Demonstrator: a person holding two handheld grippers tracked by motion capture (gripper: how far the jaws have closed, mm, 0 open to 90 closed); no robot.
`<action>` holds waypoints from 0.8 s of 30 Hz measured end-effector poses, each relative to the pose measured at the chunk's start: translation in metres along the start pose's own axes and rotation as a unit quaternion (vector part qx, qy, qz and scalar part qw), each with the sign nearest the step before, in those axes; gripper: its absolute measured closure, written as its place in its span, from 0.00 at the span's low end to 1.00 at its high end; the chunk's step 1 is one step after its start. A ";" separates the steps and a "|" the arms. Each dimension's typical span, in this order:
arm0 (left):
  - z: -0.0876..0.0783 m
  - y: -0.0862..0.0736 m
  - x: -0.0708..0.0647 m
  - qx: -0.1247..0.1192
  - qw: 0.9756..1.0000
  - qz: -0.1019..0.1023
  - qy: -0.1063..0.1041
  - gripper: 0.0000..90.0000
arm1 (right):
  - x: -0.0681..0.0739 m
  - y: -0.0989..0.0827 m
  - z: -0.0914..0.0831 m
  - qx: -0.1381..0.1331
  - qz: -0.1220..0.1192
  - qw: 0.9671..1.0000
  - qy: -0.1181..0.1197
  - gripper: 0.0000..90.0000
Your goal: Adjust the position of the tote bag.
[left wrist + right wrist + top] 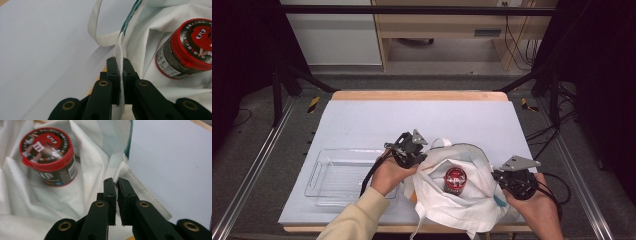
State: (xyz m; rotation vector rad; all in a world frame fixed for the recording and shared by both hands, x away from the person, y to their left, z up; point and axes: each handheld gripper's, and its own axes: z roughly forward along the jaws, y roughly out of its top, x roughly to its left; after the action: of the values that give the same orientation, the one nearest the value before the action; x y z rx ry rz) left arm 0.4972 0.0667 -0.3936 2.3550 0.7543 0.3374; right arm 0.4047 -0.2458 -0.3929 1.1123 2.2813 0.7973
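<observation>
Overhead view; two close claw-mounted views

Jar [455, 180] in bag [472, 205], tray [319, 172] left

We are seeing a clear tray [332, 175] lying on the pale table [412, 120], with a wooden cabinet [442, 30] standing beyond.
</observation>
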 end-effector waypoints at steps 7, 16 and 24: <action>0.001 0.001 0.002 0.001 1.000 -0.003 0.001 0.97 | -0.024 -0.003 -0.001 0.004 0.019 1.000 -0.019 0.98; 0.021 0.000 0.004 0.042 0.999 -0.001 0.012 0.97 | -0.034 -0.026 0.033 0.035 0.050 0.998 -0.001 0.98; 0.015 -0.004 0.002 0.022 0.999 -0.003 0.023 0.80 | -0.036 -0.032 0.027 -0.007 0.058 0.998 0.015 0.86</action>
State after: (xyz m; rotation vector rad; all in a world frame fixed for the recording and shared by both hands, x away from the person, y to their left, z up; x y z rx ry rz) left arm 0.5033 0.0631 -0.4076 2.3931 0.7985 0.3776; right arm 0.4250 -0.2833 -0.4279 1.2435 2.2481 0.8793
